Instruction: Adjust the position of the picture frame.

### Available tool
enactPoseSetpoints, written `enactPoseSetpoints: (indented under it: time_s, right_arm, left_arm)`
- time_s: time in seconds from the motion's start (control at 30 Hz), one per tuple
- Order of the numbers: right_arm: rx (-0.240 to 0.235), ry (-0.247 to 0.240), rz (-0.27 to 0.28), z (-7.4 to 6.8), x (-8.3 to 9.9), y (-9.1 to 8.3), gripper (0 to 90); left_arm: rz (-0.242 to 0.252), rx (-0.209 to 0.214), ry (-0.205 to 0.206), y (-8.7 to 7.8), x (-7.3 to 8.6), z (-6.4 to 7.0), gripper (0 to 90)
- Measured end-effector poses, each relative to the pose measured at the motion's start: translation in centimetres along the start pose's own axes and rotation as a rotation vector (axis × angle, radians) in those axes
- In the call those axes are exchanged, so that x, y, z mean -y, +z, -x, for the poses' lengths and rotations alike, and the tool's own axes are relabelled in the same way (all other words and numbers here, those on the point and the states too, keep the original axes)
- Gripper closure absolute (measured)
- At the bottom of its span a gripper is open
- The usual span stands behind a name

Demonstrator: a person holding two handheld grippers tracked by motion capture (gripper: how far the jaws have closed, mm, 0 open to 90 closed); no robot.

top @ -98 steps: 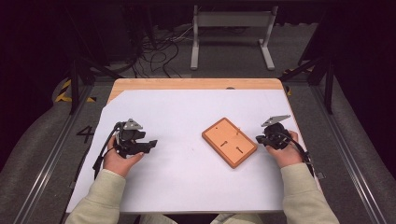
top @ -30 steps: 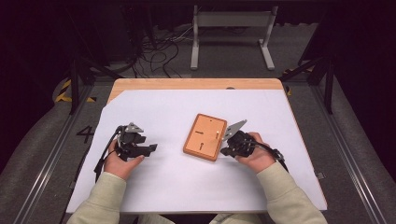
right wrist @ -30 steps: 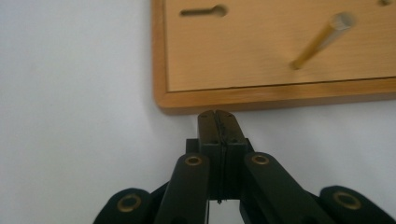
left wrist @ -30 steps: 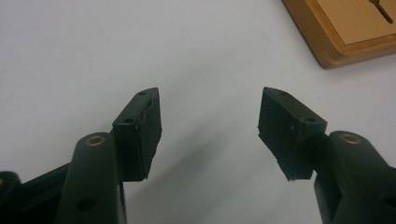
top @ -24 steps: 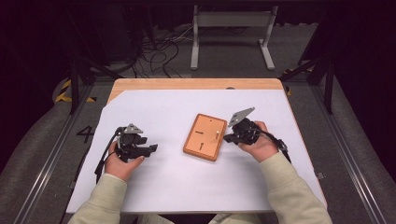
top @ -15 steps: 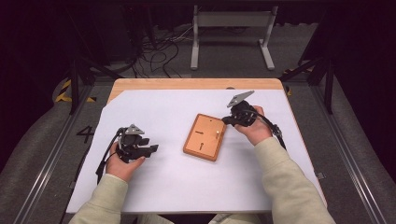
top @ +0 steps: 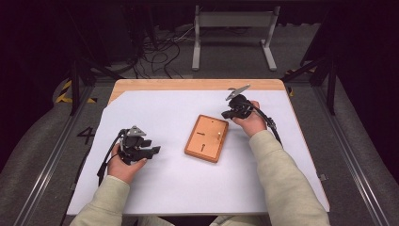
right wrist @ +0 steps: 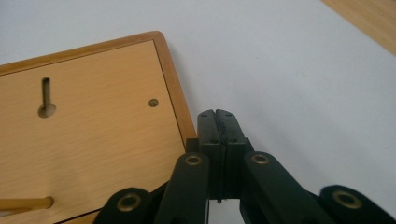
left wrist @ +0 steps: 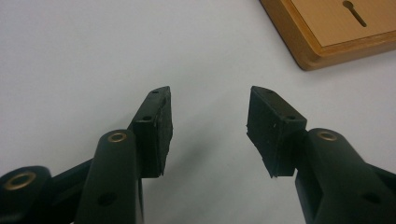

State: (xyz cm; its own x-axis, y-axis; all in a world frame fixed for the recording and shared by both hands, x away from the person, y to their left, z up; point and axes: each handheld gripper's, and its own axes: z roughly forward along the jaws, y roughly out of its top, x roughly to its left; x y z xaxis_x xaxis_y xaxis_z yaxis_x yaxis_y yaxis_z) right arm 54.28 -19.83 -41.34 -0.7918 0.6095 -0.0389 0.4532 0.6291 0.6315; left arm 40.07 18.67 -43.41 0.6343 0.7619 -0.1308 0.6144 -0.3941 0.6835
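- A white sheet (top: pixel 188 188) covers most of the table (top: pixel 188 84), whose bare wood shows along the 12 o'clock edge; the sheet's near edge is cut off by the person's sleeves at 6 o'clock.
- A wooden board (top: pixel 206 138) lies flat near the middle of the sheet, tilted, with two keyhole slots and a small screw in its face. In the left gripper view, one corner of it sits at 1 o'clock, the rest cut off by the frame.
- The right gripper (top: pixel 229 112) is held at the board's 1 o'clock corner, just beside its edge. In the right gripper view its jaws are pressed together with nothing between them; whether the tips touch the rim is hard to make out.
- The left gripper (top: pixel 153 150) rests well apart from the board, at its 9 o'clock, jaws spread wide over bare sheet and holding nothing.
- A brass-coloured peg (right wrist: pixel 25 203) on the board is cut off at the right gripper view's 8 o'clock edge.
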Motion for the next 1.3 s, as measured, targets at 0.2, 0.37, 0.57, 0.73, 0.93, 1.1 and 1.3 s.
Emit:
enactPoseSetpoints:
  time_s: [0.2, 0.37, 0.57, 0.73, 0.93, 1.1, 1.3]
  right_arm:
    - [-0.043, 0.018, -0.005, 0.9, 0.7, 1.0, 90.0]
    - [-0.067, 0.003, -0.021, 1.3, 1.1, 1.6, 90.0]
    - [-0.061, -0.026, -0.042, 1.3, 1.3, 1.5, 90.0]
    - [-0.082, -0.043, -0.076, 0.7, 1.5, 1.2, 90.0]
    - [-0.119, -0.085, -0.118, -0.6, 1.8, 0.5, 90.0]
    - [-0.125, -0.103, -0.147, -1.8, 2.4, -0.2, 90.0]
    - [-0.152, -0.097, -0.139, -3.1, 3.7, -1.1, 90.0]
  left_arm:
    - [-0.004, 0.004, 0.007, 0.2, 0.0, 0.1, 50.3]
    - [-0.011, 0.005, 0.007, 0.3, 0.0, 0.1, 50.3]
    - [-0.013, 0.007, 0.004, 0.3, 0.0, 0.0, 50.1]
    - [-0.011, 0.005, 0.008, 0.3, 0.0, -0.1, 49.9]
    - [-0.009, 0.008, -0.001, 0.3, -0.1, -0.2, 49.9]
    - [-0.008, 0.008, -0.009, 0.3, -0.1, -0.1, 50.4]
    - [-0.016, 0.017, -0.016, 0.1, -0.2, -0.3, 58.2]
